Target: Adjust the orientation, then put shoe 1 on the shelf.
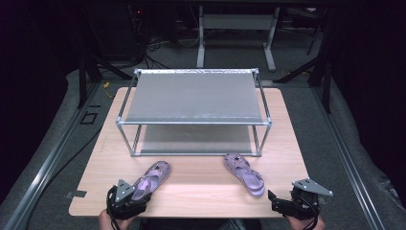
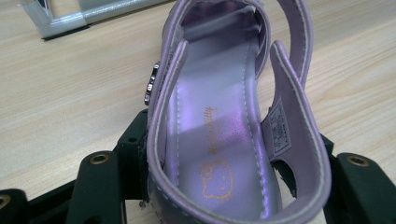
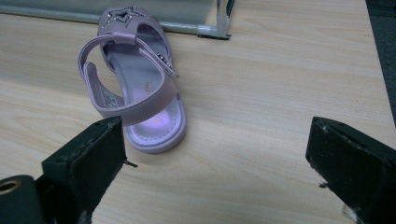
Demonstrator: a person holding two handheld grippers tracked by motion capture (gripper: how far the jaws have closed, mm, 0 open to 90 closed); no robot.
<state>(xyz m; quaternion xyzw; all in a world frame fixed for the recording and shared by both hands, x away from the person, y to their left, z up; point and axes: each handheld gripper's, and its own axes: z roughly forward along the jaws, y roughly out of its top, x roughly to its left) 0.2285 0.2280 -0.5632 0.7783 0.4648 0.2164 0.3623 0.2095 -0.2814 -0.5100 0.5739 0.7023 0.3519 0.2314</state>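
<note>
Nearest my high camera, item one: left gripper (image 1: pixel 128 197) at the table's 7 o'clock corner, jaws about half closed, one on either side of the heel of the left sandal (image 1: pixel 151 179); in the left gripper view the black jaws sit tight against both sides of the sandal's heel cup (image 2: pixel 219 186), so I log this as a grip on the shoe. Item two: right gripper (image 1: pixel 287 201) at the 5 o'clock corner, jaws spread wide with nothing but bare wood between them, as its own view confirms. Item three: right sandal (image 1: pixel 245 173), lilac with a star on the toe, lying flat at about 5 o'clock from the table's centre, toe pointing toward the rack; in the right gripper view it rests just beyond the near jaw, at 11 o'clock, heel strap (image 3: pixel 119 79) facing me, apart from both jaws. Item four: metal-framed two-shelf rack (image 1: pixel 194 96) at the table's (image 1: pixel 201 184) 12 o'clock half, both shelves grey.
</note>
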